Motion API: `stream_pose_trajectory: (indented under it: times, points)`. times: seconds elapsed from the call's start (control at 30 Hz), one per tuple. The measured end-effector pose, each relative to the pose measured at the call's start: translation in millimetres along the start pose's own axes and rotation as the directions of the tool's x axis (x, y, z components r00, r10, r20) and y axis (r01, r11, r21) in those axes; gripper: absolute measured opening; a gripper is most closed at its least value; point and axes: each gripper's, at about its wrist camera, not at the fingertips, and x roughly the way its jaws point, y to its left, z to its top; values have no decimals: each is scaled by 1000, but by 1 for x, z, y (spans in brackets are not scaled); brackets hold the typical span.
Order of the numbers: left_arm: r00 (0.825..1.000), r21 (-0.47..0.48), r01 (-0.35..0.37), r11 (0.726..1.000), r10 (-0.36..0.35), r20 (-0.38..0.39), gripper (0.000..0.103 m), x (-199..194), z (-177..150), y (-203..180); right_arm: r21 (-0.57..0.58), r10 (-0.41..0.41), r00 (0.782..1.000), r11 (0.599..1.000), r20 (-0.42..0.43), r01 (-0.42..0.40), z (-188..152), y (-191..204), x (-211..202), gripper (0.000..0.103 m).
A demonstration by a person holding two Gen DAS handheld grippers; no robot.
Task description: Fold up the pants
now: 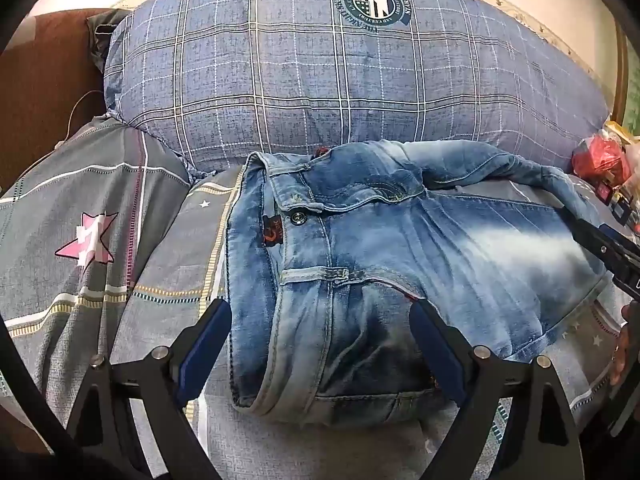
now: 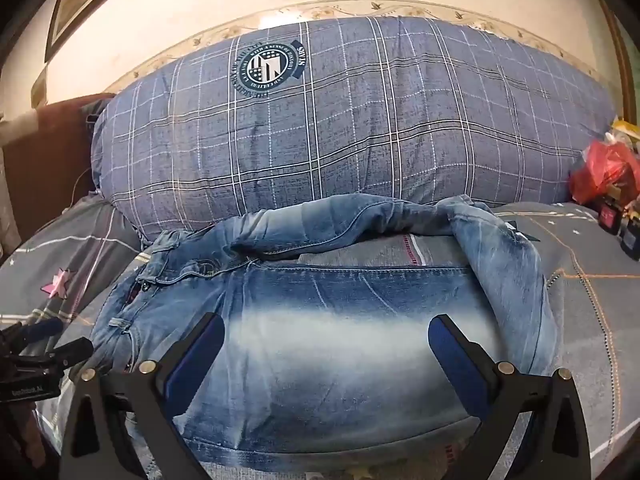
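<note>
**Q:** What is the left wrist camera showing?

**A:** I am holding my left gripper [image 1: 320, 332] tilted downward over the jeans [image 1: 360, 248], its two blue-padded fingers spread wide apart and gripping nothing. The waistband end, with its metal button [image 1: 297, 218], is lying just beyond my fingertips. The jeans are resting on a grey patterned bedsheet [image 1: 100, 208], directly in front of the big blue checked pillow [image 1: 320, 80], with the waistband's far corner touching it. I judge I am hovering here because the waist is the firm end to seize for a fold. My right gripper [image 1: 600, 248] is reaching in at the right edge, over the leg part.

**Q:** And the right wrist camera?

**A:** I am aiming my right gripper [image 2: 326, 340] downward over the faded thigh of the jeans [image 2: 340, 320], fingers wide apart, nothing between the pads. One leg is lying bunched against the pillow's [image 2: 340, 120] lower edge, curling round to the right. I think that loose leg needs straightening first. A red bag [image 2: 600, 172] is sitting right of the pillow, well clear of the denim.
</note>
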Motion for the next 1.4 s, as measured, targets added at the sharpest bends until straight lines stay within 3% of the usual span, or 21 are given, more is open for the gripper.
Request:
stream_pose_trajectory:
  times: [1.0, 1.23, 1.4]
  points:
    - [1000, -52, -14, 999, 12, -20, 91, 7, 3, 14, -26, -8, 999, 1000, 34, 9, 4, -1, -8, 103]
    - [999, -35, -21, 999, 20, -35, 91, 9, 11, 16, 7, 7, 999, 1000, -48, -7, 15, -5, -1, 103]
    - [999, 8, -17, 1000, 18, -37, 91, 14, 32, 19, -18, 54, 993, 998, -107, -56, 45, -20, 15, 103]
